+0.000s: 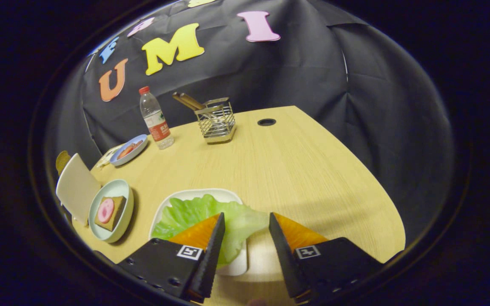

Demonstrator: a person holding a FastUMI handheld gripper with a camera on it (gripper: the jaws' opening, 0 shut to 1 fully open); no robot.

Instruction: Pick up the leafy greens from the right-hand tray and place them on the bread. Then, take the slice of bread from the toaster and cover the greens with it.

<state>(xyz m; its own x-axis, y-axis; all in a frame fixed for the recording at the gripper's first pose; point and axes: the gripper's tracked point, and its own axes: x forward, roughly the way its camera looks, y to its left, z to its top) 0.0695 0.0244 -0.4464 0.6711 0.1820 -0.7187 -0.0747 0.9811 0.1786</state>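
- Hovering over the lettuce leaf (pixel 204 214) right now, which lies on a white tray (pixel 228 193) near the front edge of the table (pixel 296 170). One leaf, one tray.
- The claw (pixel 245 227) is wide open and holding nothing. The left finger sits over the leaf, the right finger is out past the leaf's right tip, over bare table. So the leaf lies ahead and mostly to the left of the gap, with only its right end poking between the fingers.
- The leaf's long side runs left to right, roughly across the line the fingers point along. My guess is the claw needs to slide left a bit and drop before closing, otherwise it only nips the tip.
- Further left along the front edge: one pale green plate (pixel 121 189) with one bread slice (pixel 111 212) and a round pink slice of something on top. That's where the leaf goes.
- Just left of that plate, at the left edge, a white boxy thing (pixel 75 187), probably the toaster. Can't make out bread in it.
- Towards the far left corner: one blue plate (pixel 136 146) with some food, one water bottle (pixel 155 119), and one wire holder (pixel 217 121) with utensils.
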